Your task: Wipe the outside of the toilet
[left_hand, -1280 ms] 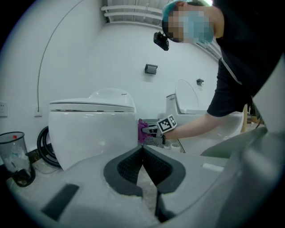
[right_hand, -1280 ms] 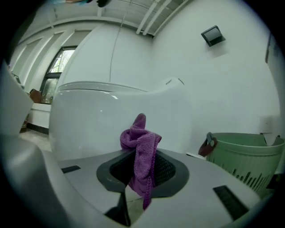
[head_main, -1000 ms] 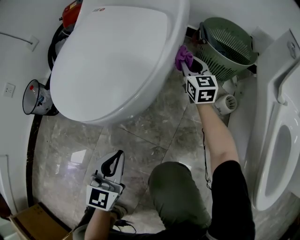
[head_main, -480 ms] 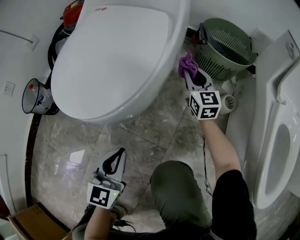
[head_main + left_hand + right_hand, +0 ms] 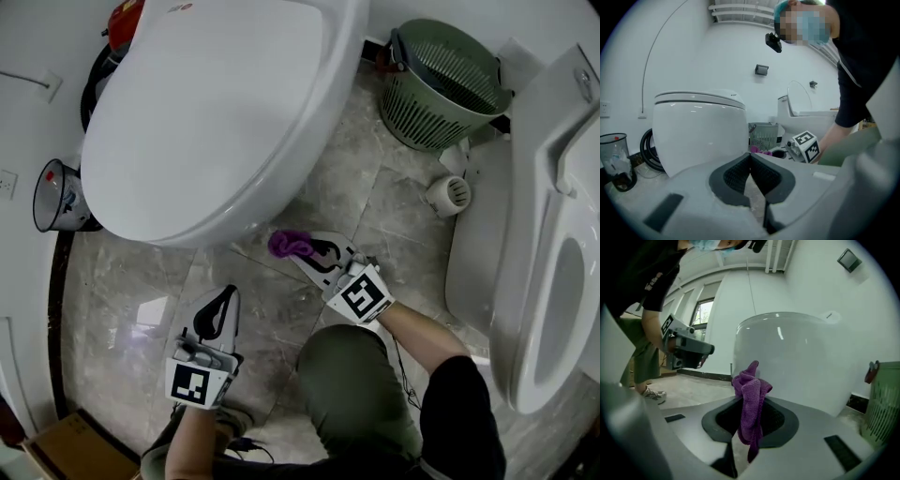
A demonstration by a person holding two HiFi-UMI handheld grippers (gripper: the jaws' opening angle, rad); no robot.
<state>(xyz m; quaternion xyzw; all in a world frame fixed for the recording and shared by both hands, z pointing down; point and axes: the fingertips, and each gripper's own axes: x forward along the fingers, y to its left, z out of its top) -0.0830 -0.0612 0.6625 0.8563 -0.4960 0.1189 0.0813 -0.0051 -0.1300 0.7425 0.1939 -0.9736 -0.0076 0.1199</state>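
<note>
Since a second ago, the right gripper (image 5: 302,253) has come away from the toilet's (image 5: 216,103) far flank, beside the green basket (image 5: 441,84), round to the toilet's front, carrying the purple cloth (image 5: 289,245) with it. The left gripper (image 5: 227,294) has hardly shifted.

Nearest to the person, well short of the toilet's front, the left gripper hangs over the marble floor (image 5: 141,281) with its tips pointing towards the bowl. Its own view shows the jaws drawn together at the tips with nothing between them (image 5: 750,157), and the toilet (image 5: 698,131) rising beyond.

Closer to the toilet, the right gripper is low and aimed at the front of the bowl, its jaws clamped on the purple cloth. In the right gripper view (image 5: 750,401) the cloth (image 5: 751,394) stands bunched above the jaws, with a tail hanging down between them, and the white toilet wall (image 5: 787,357) is close behind it. Whether the cloth touches the porcelain cannot be told.

The toilet's lid is down. To the toilet's left, by the wall, sit a clear container (image 5: 56,197) and a coil of black hose (image 5: 94,75). On the toilet's right, past the right gripper, stands the green basket, and farther right a second toilet (image 5: 553,234) with its lid raised.
</note>
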